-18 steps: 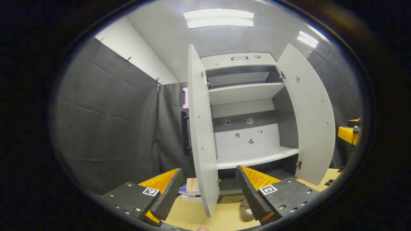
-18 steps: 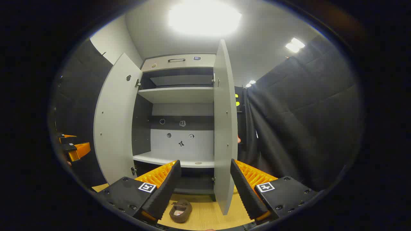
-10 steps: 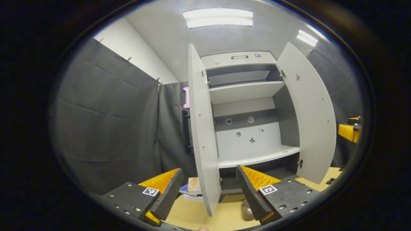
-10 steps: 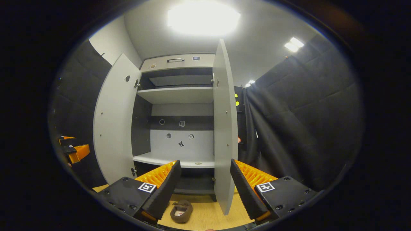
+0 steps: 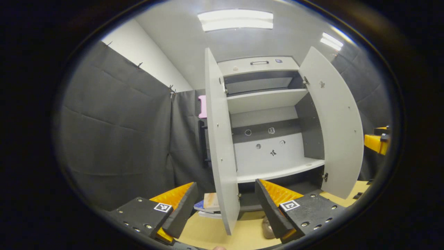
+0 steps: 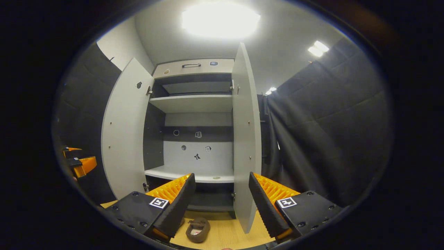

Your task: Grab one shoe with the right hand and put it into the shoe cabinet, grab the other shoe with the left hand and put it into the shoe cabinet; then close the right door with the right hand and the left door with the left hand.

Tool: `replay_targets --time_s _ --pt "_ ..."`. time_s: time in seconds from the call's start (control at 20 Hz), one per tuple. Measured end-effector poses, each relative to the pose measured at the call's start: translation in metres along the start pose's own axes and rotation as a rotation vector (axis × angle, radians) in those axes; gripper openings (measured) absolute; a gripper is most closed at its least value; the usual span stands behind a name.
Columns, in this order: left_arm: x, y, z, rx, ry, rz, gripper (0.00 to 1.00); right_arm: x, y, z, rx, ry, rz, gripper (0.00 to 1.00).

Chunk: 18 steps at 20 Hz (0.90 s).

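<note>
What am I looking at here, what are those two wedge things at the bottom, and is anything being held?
Those wedges are the fingers of handheld tongs; a person holds one in each hand, and a fisheye camera rides on each. The left gripper view looks along the left tongs, the right gripper view along the right tongs. Both are open and hold nothing. Ahead stands a grey shoe cabinet with its left door and right door swung open. A brown shoe lies on the wooden floor in front. The other tongs peek in at each view's edge.

left gripper [image 5: 225, 208] open, empty | shoe cabinet [image 5: 267, 100] both doors open | shoe [image 5: 267, 227] on floor by right finger
</note>
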State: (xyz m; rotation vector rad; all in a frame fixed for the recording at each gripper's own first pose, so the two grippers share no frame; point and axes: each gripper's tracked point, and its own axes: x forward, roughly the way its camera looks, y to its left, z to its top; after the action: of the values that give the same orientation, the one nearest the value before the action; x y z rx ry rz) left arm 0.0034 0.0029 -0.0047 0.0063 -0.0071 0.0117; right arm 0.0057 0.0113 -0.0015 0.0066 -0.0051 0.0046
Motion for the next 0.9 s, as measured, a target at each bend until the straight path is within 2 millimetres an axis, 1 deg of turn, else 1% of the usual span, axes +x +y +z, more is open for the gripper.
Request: replay_targets --time_s 0.1,0.15,0.25,0.3,0.35,0.4,0.5,0.55,0.65,0.7,0.9 --pt "0.0 0.0 0.0 -0.001 -0.002 0.001 1.0 0.004 0.006 -0.004 0.001 0.014 0.009 0.96" --pt "0.0 0.0 0.0 -0.002 -0.004 0.001 1.0 0.005 0.01 -0.007 -0.001 0.022 0.018 0.98" --pt "0.001 0.001 0.0 -0.003 -0.007 0.015 1.0 0.011 0.017 -0.01 -0.011 0.034 0.036 0.98" --pt "0.002 0.002 -0.001 -0.006 -0.003 0.023 0.96 0.015 0.023 -0.015 -0.016 0.042 0.051 0.98" --pt "0.003 0.003 -0.001 -0.01 -0.001 0.028 0.96 0.019 0.029 -0.02 -0.019 0.051 0.071 0.98" --pt "0.003 0.004 -0.003 -0.011 0.002 0.032 1.0 0.025 0.037 -0.026 -0.022 0.062 0.093 0.98" --pt "0.004 0.005 -0.005 -0.003 0.008 0.043 1.0 0.034 0.047 -0.041 -0.028 0.092 0.127 0.98" --pt "0.004 0.007 -0.006 0.002 0.014 0.054 0.97 0.04 0.053 -0.049 -0.031 0.104 0.144 0.98" --pt "0.007 0.009 -0.011 0.002 0.032 0.079 0.96 0.053 0.064 -0.069 -0.047 0.14 0.175 0.98" --pt "0.008 0.011 -0.015 -0.001 0.041 0.09 1.0 0.06 0.068 -0.08 -0.063 0.161 0.189 0.98" --pt "0.01 0.014 -0.021 -0.002 0.053 0.121 1.0 0.085 0.082 -0.121 -0.097 0.245 0.234 0.98"
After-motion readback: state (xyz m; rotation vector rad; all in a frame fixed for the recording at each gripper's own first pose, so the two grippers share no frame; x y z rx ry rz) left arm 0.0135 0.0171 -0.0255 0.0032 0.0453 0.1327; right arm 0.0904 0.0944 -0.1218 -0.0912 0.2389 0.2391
